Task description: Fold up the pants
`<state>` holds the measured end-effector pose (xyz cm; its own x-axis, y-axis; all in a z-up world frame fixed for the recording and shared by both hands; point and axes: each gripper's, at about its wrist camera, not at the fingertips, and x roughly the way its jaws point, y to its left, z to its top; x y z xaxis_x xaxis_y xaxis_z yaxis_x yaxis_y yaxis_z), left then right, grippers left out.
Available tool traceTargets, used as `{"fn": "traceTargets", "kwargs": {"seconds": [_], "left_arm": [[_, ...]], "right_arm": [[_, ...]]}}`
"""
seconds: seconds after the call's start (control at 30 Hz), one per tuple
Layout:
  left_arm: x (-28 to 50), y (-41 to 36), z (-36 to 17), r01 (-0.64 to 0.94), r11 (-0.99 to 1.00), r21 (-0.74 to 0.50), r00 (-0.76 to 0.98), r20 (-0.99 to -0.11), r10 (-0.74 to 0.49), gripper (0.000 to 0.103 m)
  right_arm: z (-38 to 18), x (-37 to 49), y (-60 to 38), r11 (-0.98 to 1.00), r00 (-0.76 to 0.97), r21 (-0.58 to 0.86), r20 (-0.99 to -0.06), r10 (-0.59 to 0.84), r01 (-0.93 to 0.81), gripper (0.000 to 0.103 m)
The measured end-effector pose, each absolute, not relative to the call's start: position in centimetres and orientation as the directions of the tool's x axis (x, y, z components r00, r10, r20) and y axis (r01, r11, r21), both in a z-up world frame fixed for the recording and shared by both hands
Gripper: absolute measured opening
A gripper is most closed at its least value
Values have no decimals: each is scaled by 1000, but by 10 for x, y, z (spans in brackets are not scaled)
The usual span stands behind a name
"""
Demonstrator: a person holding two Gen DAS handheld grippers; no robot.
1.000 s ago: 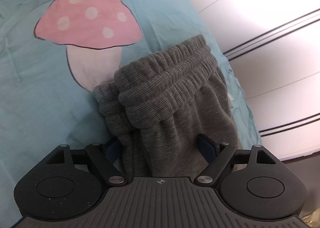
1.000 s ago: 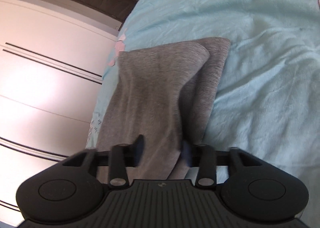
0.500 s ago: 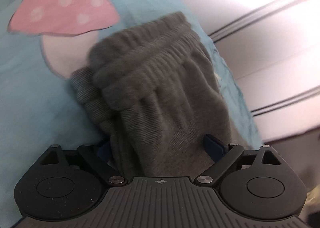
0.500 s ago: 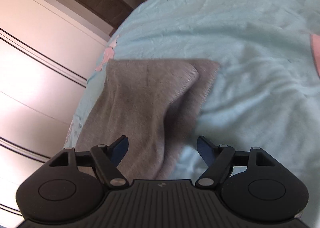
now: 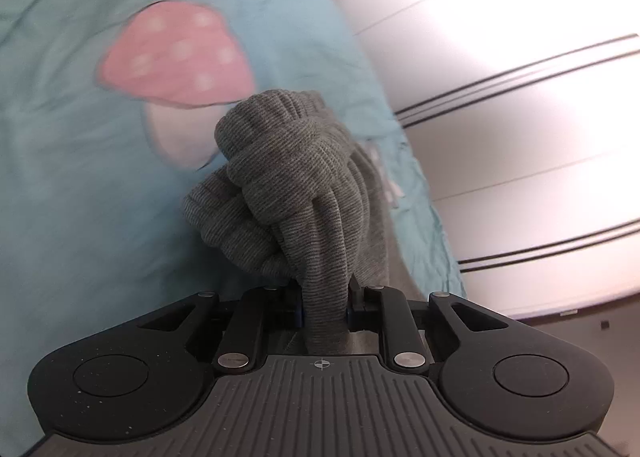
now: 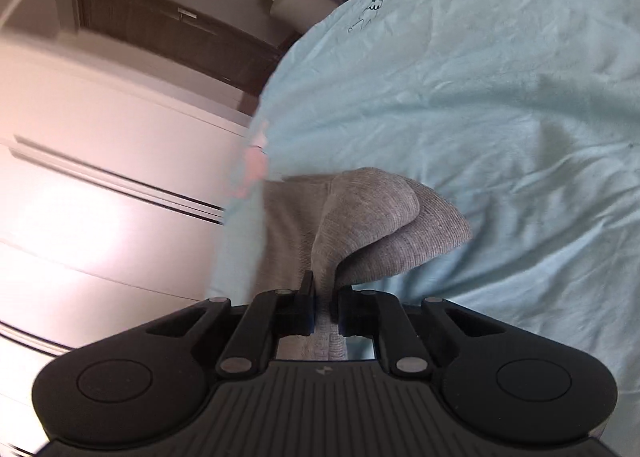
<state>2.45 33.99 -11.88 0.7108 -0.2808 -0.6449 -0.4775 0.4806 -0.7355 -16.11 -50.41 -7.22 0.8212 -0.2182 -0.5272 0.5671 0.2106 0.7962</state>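
Pants (image 5: 304, 193), grey and ribbed, are strung between the two tongs over the bed (image 5: 80, 217). Left tongs (image 5: 324, 307) pinch the bunched waistband end; right tongs (image 6: 325, 307) pinch a flatter, paler end, probably the leg hems. Each bundle sits straight ahead of its own tongs, so the long axis likely runs from one hand to the other. Neither hand looks nearer. Judging by this, the coming fold turns on bringing one held end onto the other.

Teal bedsheet (image 5: 72, 217) with pink mushroom print (image 5: 176, 57), white wardrobe (image 5: 520, 97), dark door (image 6: 168, 33)
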Motion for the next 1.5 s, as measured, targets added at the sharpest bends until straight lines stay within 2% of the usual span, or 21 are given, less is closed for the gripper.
{"fn": "traceTargets", "kwargs": {"seconds": [0.03,0.1,0.13,0.17,0.2,0.23,0.27,0.3,0.33,0.37,0.43,0.5,0.63,0.77,0.9,0.97,1.03,1.07,1.13,1.5], "left_arm": [[20,343,-124,-483,495,-722,699,-658,-279,21],[21,346,-143,-553,531,-641,627,-741,-241,25],[24,353,-152,-591,516,-620,592,-768,-245,27],[21,358,-161,-616,485,-621,576,-775,-261,31],[17,360,-165,-637,434,-637,584,-766,-269,32],[12,363,-163,-643,405,-649,595,-758,-269,36],[10,364,-157,-655,415,-631,586,-772,-247,49],[3,365,-148,-674,440,-593,570,-797,-201,57],[-2,365,-139,-685,466,-559,562,-813,-150,71],[-5,362,-130,-691,496,-527,557,-824,-100,78],[-16,355,-112,-695,540,-475,554,-832,-19,78],[-13,340,-93,-666,591,-455,580,-814,27,79],[16,277,-73,-530,716,-455,651,-759,0,94],[28,199,-73,-349,839,-418,661,-744,-96,96],[38,138,-98,-253,872,-419,584,-784,-208,96],[40,116,-111,-218,876,-430,542,-800,-258,96],[38,97,-121,-195,883,-427,516,-810,-277,96],[36,91,-124,-185,886,-424,516,-810,-280,96],[30,85,-129,-173,898,-405,498,-822,-275,96],[29,80,-134,-148,892,-427,454,-831,-322,96]], "right_arm": [[-73,-162,-506,198,822,801,-528,-213,566,9],[-78,-158,-507,237,788,752,-574,-222,615,9],[-80,-153,-504,303,744,680,-624,-238,668,10],[-86,-145,-501,373,686,585,-680,-258,720,10],[-94,-140,-497,415,646,519,-712,-275,748,10],[-100,-137,-495,441,636,491,-717,-286,752,10],[-101,-137,-493,442,640,492,-710,-295,750,10],[-101,-138,-494,433,642,500,-707,-297,750,11],[-100,-138,-496,426,646,508,-705,-292,748,11],[-99,-140,-498,419,650,518,-704,-285,745,16],[-95,-151,-503,380,659,550,-696,-284,744,23],[-83,-167,-504,352,667,570,-679,-307,742,24],[-64,-180,-495,402,701,578,-629,-336,710,25],[-52,-177,-477,462,722,562,-601,-341,686,25],[-33,-181,-461,508,680,460,-571,-459,729,25],[-27,-182,-456,574,752,503,-546,-369,646,26],[-35,-174,-453,588,818,610,-551,-167,531,31],[-42,-169,-450,572,823,651,-563,-76,499,32],[-57,-166,-444,536,815,694,-580,20,481,33],[-101,-162,-436,444,758,702,-648,74,557,33]]}}
